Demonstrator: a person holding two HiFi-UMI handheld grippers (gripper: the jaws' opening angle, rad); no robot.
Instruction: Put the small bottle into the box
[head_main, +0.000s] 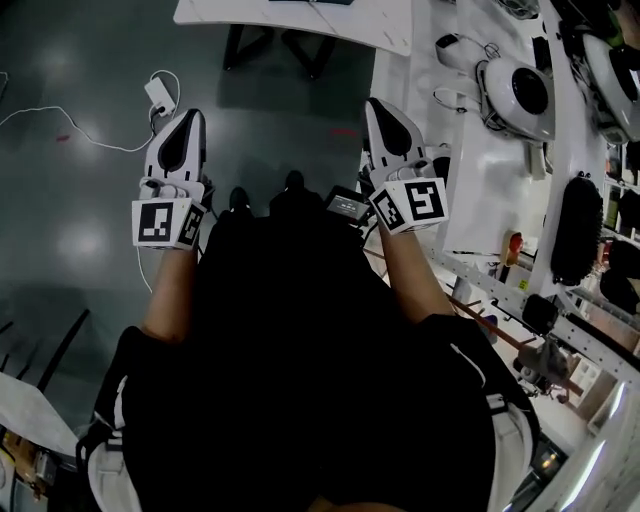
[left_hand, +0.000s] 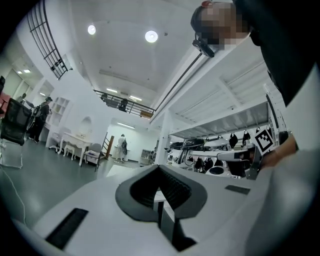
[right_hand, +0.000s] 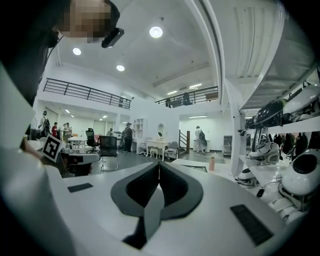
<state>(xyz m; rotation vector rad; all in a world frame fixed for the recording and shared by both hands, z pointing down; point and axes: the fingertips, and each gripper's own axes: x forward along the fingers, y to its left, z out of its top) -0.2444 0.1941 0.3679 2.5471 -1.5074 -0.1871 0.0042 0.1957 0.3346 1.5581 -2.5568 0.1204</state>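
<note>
A person stands on a dark floor (head_main: 70, 230) holding the left gripper (head_main: 187, 117) and the right gripper (head_main: 379, 103) out at waist height, both pointing forward over nothing. In each gripper view the jaws are pressed together along their length with nothing between them, so the left gripper (left_hand: 159, 172) and the right gripper (right_hand: 159, 167) are both closed and empty-handed. A small bottle (right_hand: 212, 163), pinkish and upright, stands well ahead on a white table (right_hand: 192, 166) in the right gripper view; whether it is the one the task means cannot be told, and no box shows in any view. The task looks not yet begun. The risks lie in the approach: closed jaws brought up to a narrow, upright bottle would likely knock it over rather than take it, so they need to part first. A white cable (head_main: 60, 115) trails across the floor ahead to the left, a possible snag underfoot, and the cluttered workbench (head_main: 480, 180) sits just beside the right gripper, easy to clip on the swing.
</note>
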